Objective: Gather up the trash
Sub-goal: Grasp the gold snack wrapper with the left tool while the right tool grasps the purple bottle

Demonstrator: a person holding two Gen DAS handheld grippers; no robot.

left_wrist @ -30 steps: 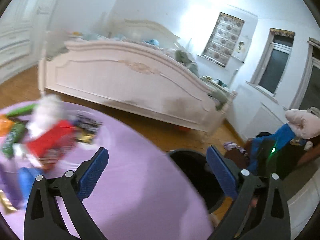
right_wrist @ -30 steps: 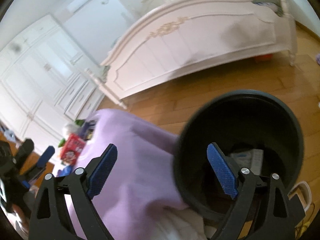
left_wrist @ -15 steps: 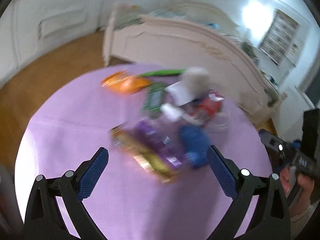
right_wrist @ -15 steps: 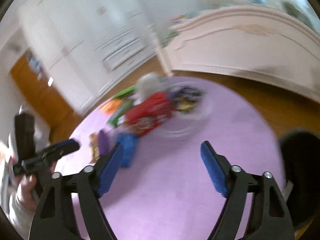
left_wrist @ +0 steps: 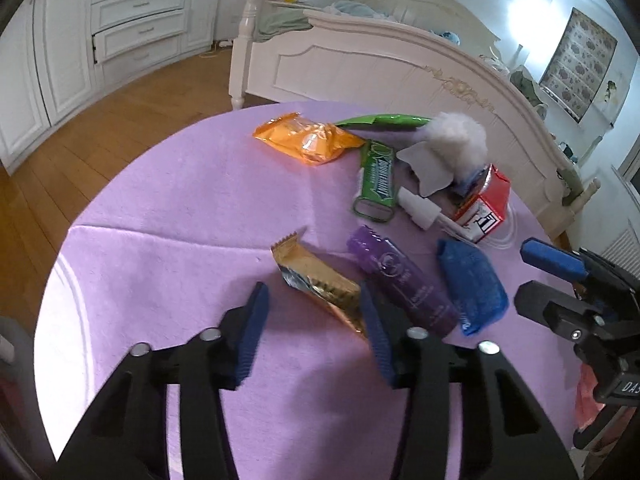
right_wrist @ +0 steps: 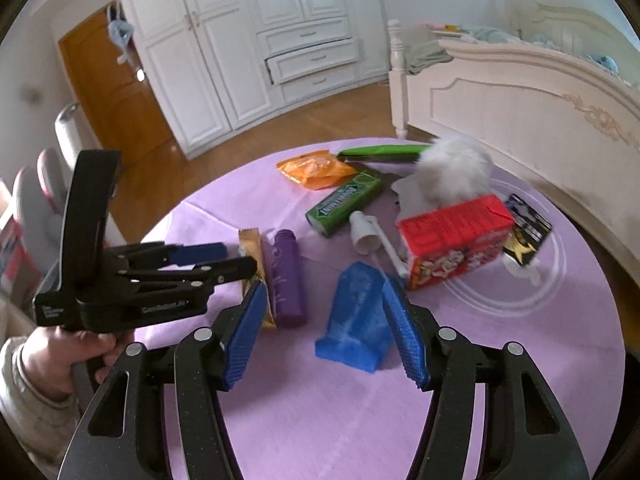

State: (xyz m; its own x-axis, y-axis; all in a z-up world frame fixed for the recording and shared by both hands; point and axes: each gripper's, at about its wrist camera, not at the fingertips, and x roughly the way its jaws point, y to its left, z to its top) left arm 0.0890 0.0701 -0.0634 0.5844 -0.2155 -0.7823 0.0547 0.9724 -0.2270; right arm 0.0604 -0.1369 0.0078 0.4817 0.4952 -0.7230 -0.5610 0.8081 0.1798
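Trash lies on a round table with a purple cloth [left_wrist: 168, 216]. My left gripper [left_wrist: 314, 326] is open around the near end of a gold wrapper [left_wrist: 320, 284], with its right pad against it. My right gripper [right_wrist: 324, 328] is open just before a blue wrapper [right_wrist: 354, 320], which also shows in the left wrist view [left_wrist: 470, 284]. A purple tube [left_wrist: 400, 280] lies between the two wrappers. Farther off lie an orange packet [left_wrist: 308, 140], a green gum pack [left_wrist: 376, 180], a white spray nozzle [left_wrist: 420, 204], a red carton [right_wrist: 456, 236] and a white fluffy ball [right_wrist: 456, 168].
A black and gold packet [right_wrist: 524, 232] lies behind the red carton. A cream bed frame [left_wrist: 380, 68] stands past the table. White wardrobes [right_wrist: 248, 40] and a wooden door [right_wrist: 112, 80] line the far wall. The left gripper shows in the right wrist view [right_wrist: 224, 258].
Both grippers have swung from the black bin over to the table. Both jaws have narrowed. The left gripper has dropped onto the gold wrapper and the right one has come up to the blue wrapper.
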